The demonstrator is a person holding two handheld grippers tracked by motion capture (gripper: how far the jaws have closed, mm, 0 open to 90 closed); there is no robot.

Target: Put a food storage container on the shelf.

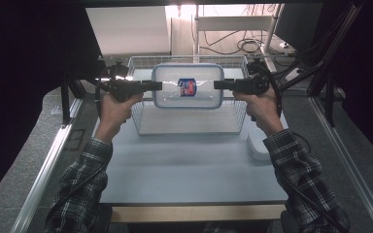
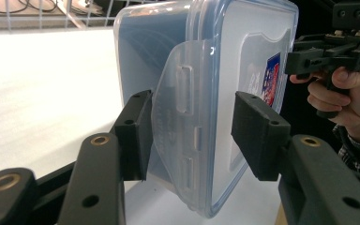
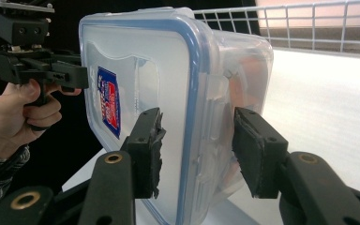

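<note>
Clear plastic container point(image 1: 188, 86) with a blue-rimmed lid, between two grippers above a wire basket point(image 1: 141, 119).

The left gripper point(image 1: 158, 86) is at the container's left end and the right gripper point(image 1: 217, 84) at its right end (a red and blue label point(image 1: 187, 87) is on the lid). In both gripper views the jaws straddle a side latch, spread wide, with gaps visible. The basket stands on a pale table point(image 1: 189, 170).
</note>
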